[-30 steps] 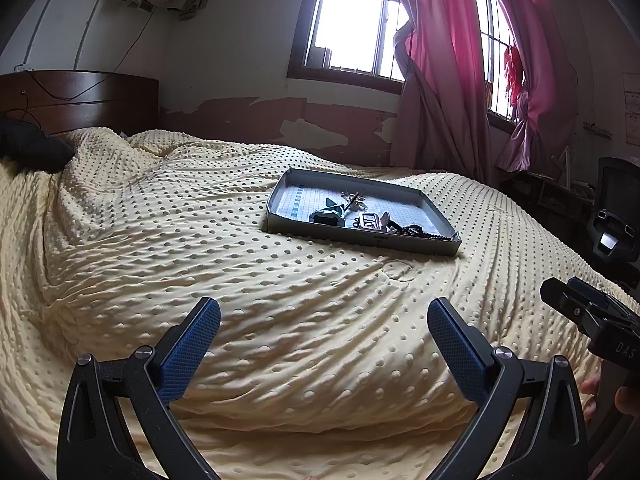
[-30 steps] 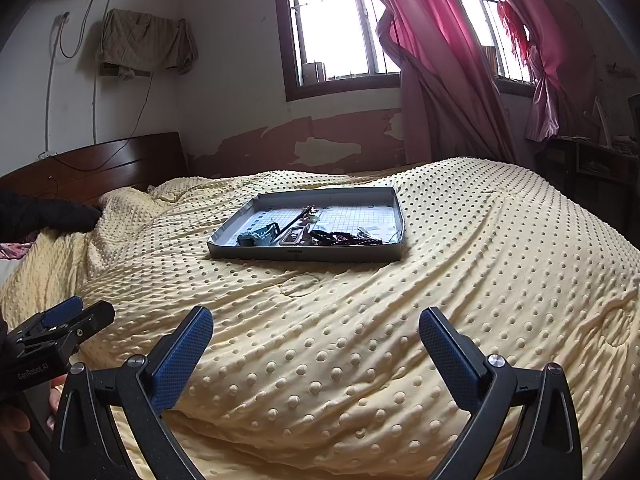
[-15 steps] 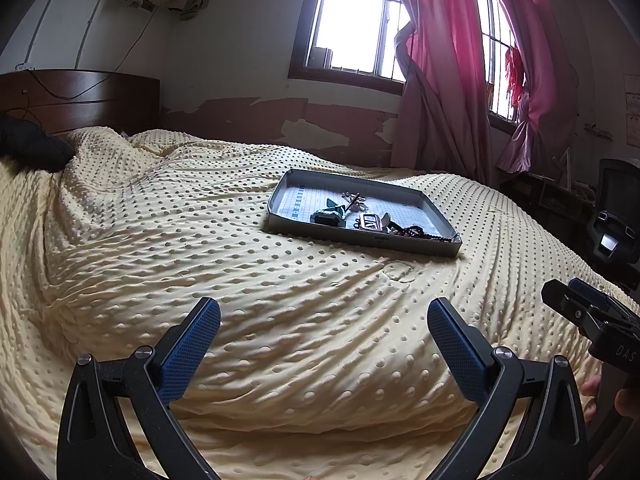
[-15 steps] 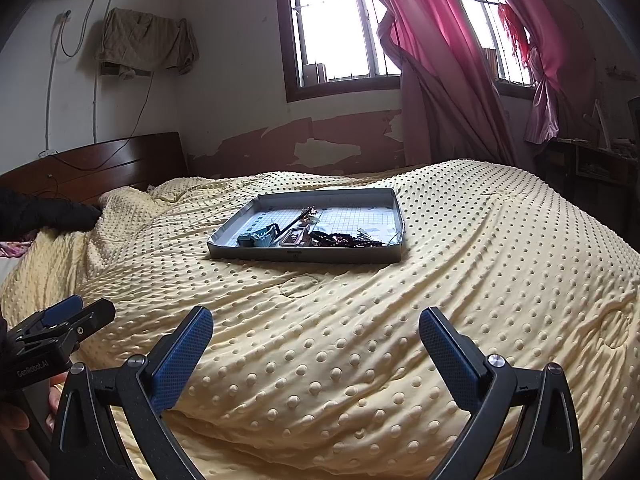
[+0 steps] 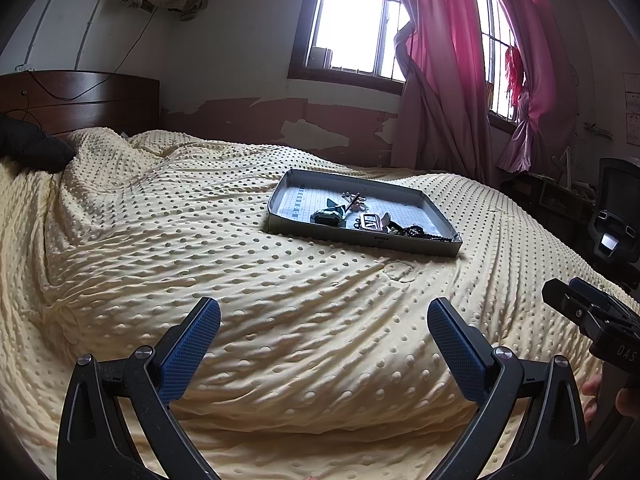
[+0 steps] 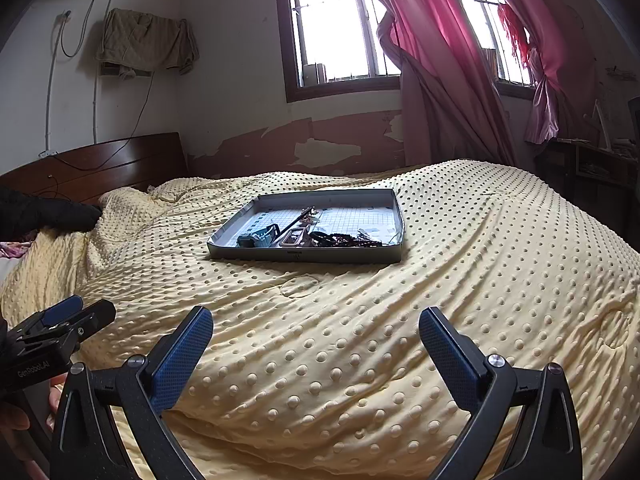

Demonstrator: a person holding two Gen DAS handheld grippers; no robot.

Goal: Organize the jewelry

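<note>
The left gripper (image 5: 324, 326) has its jaws spread wide apart with nothing between them, its blue textured pads (image 5: 188, 354) hanging over the near edge of the bed. The right gripper (image 6: 316, 336) shows the same: jaws wide apart and empty, held beside the left one, each visible at the margin of the other's view. Part of a hand (image 6: 24, 412) gripping the left tool's handle appears at the lower left of the right wrist view. Beneath both lies a pale yellow dotted blanket (image 5: 200, 240) covering the whole bed, rumpled into soft folds. Farther out, near the middle of the bed and well apart from both grippers, sits a shallow grey tray (image 6: 308, 255) lined with a gridded sheet. The jewelry (image 6: 340, 239) lies loose inside it, gathered along the tray's near wall: a teal piece (image 6: 262, 237) toward the left, a pale rectangular buckle-like piece (image 6: 294, 239) beside it, a long dark pin (image 6: 298, 218) lying diagonally, and a heap of dark beads (image 6: 352, 240) toward the right. Beyond the bed are a dark wooden headboard (image 5: 80, 100), a wall with peeling paint, a barred window (image 5: 352, 20) and pink curtains (image 5: 440, 60). A black chair (image 5: 616, 216) stands at the right edge of the left wrist view.
</note>
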